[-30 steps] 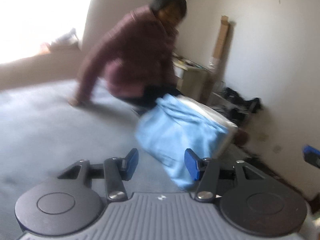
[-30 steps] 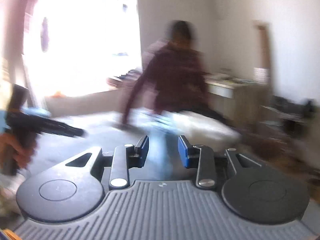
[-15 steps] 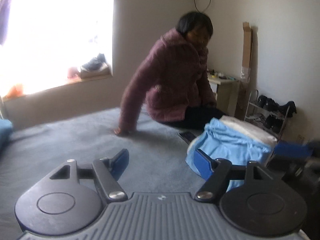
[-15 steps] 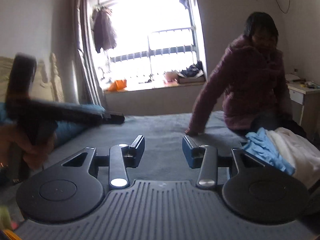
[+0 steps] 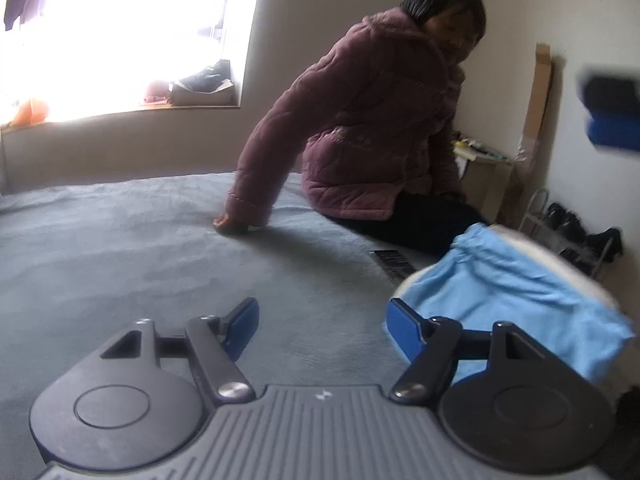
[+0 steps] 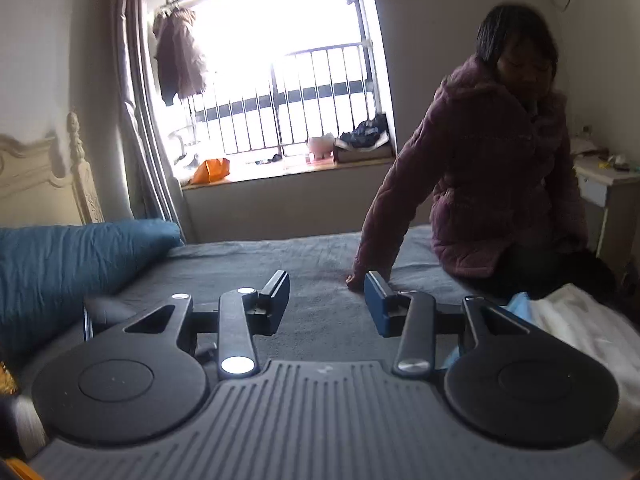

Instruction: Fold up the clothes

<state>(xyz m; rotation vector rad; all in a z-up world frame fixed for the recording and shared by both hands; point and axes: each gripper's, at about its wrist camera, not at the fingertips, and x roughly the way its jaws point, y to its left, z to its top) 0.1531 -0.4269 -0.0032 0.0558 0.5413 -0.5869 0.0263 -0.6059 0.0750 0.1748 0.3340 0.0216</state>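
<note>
Both grippers have swung across the grey bed (image 5: 120,248). Left gripper (image 5: 320,326) now stands open and empty, beside the light blue cloth garment (image 5: 504,300) at the bed's right edge. Right gripper (image 6: 326,300) is open too, holding nothing.

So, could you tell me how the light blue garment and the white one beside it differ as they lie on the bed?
The light blue garment lies on top, nearer the left gripper; the white garment lies under and behind it, mostly covered in the left wrist view. The blue one shows a gathered edge with creases; the white one looks flatter. Both rest unfolded on the grey bed, and neither gripper holds either.
</note>
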